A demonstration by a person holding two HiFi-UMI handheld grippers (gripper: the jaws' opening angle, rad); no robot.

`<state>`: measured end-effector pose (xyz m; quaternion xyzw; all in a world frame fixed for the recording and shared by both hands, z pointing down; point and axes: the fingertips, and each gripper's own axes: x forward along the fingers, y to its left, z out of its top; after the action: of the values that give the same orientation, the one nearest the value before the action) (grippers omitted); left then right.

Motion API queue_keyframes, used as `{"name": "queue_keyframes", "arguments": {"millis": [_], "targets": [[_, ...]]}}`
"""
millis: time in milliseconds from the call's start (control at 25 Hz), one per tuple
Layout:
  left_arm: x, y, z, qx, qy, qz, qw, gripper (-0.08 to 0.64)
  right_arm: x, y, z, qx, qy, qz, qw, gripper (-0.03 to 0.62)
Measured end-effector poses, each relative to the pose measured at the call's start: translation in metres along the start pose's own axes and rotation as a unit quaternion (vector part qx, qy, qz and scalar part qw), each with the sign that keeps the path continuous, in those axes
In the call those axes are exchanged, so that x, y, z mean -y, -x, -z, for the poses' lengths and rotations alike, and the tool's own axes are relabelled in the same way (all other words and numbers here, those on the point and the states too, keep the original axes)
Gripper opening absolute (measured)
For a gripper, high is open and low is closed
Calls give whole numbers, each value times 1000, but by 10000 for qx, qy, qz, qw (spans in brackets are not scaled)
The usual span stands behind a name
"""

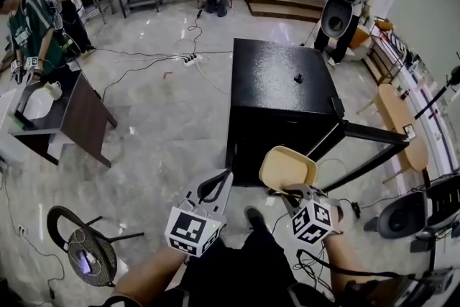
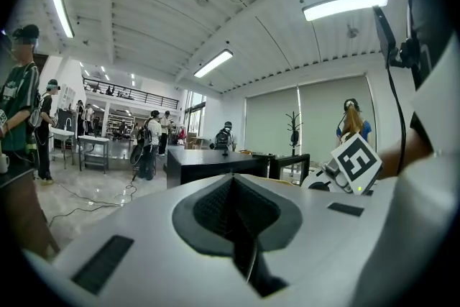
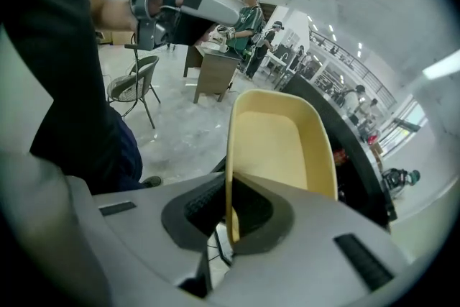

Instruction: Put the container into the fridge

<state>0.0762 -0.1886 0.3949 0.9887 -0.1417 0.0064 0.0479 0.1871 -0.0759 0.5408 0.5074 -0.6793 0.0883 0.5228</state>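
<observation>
Nearest to me are my two grippers. The left gripper [image 1: 223,176] points level with its jaws pressed together on nothing. The right gripper [image 1: 290,190] tilts downward, its jaws clamped on the near rim of the one container [image 1: 287,166], a pale yellow, shallow, round-cornered tray. In the right gripper view the container [image 3: 282,146] stands on edge, and its rim runs straight down between the pads. The only print I can make out is square black-and-white code patterns, on a marker cube [image 1: 192,229] on the left tool and a second marker cube [image 1: 314,220] on the right. The container hangs in the air just in front of the single black fridge [image 1: 277,72], near its lower front edge and not inside it. What looks like the fridge door [image 1: 374,134] is swung out to the right. One small black object [image 1: 298,78] sits on the fridge top. At my lower left stands one folding chair [image 1: 80,244], and beyond it one brown table [image 1: 85,118] with two people beside it. One person [image 1: 343,2] stands past the fridge's far right corner, and others are gathered at the back of the hall.
</observation>
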Motion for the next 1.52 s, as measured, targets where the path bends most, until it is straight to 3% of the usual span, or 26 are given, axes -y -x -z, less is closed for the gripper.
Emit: {"name": "queue_keyframes", "arguments": {"millis": [280,640,1160,1520], "targets": [[-10,-14,12,-31,152,-317,9994,8,3,-41,18,-30,212,-363,9991,18],[-13,-37,26,-146,85,-601,9981,8,23,-87,44,-93,256,-711,9971,18],[-28,-51,35,-247,95,-1209,9923,8,50,-154,71,-312,555,-955,9934,18],[-27,-59,42,-237,335,-1487,9880,8,68,-201,74,-457,454,-1011,9928,18]]}}
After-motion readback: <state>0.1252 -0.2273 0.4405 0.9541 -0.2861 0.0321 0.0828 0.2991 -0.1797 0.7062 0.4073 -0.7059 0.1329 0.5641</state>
